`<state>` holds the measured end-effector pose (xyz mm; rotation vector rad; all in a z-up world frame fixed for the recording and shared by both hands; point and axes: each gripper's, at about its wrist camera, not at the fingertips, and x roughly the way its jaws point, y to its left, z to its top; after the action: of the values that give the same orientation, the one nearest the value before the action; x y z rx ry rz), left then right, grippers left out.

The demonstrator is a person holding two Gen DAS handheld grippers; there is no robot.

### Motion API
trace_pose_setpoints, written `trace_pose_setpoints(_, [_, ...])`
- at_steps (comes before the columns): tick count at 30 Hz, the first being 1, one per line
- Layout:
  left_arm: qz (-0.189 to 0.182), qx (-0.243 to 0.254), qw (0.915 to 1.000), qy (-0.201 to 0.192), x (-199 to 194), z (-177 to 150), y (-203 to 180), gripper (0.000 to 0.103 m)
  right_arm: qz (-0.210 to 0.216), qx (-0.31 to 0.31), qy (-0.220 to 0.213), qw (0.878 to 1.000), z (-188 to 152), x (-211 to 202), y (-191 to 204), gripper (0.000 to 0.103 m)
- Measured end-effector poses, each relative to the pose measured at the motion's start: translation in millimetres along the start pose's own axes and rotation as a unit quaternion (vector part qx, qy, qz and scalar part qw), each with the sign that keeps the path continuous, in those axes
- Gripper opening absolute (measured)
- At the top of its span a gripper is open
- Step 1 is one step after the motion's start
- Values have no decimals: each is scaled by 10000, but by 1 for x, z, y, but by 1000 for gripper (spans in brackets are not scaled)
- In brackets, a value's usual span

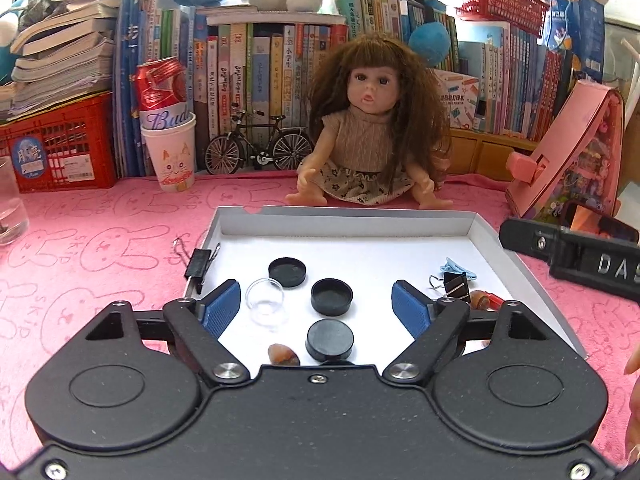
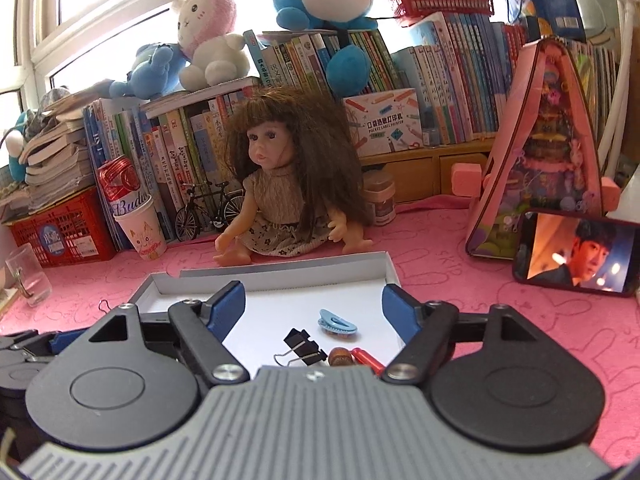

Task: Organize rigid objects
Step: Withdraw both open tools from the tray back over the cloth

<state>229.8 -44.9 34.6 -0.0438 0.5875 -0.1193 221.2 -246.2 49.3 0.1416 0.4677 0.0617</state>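
White tray (image 1: 520, 264) collects the small bits: black caps (image 1: 331, 297) grouped left, clips (image 2: 304, 347) right. Both grippers, left (image 1: 316, 304) and right (image 2: 312, 312), hover agape, empty.

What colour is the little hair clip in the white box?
The hair clip is light blue. It shows best in the right wrist view, lying in the white box just beyond a black binder clip.

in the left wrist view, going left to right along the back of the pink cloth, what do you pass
red crate → paper cup holding a red can → toy bicycle → doll → pink toy box
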Motion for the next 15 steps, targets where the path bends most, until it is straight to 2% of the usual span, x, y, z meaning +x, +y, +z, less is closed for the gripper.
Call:
trace_pose_setpoints(11, [-76, -69, 9999, -83, -28, -11, 10, 82, -160, -242, 47, 9996, -17, -19, 6, 87])
trace_pose_setpoints(15, [-122, -32, 9998, -134, -38, -18, 10, 82, -356, -264, 52, 9990, -24, -27, 5, 88])
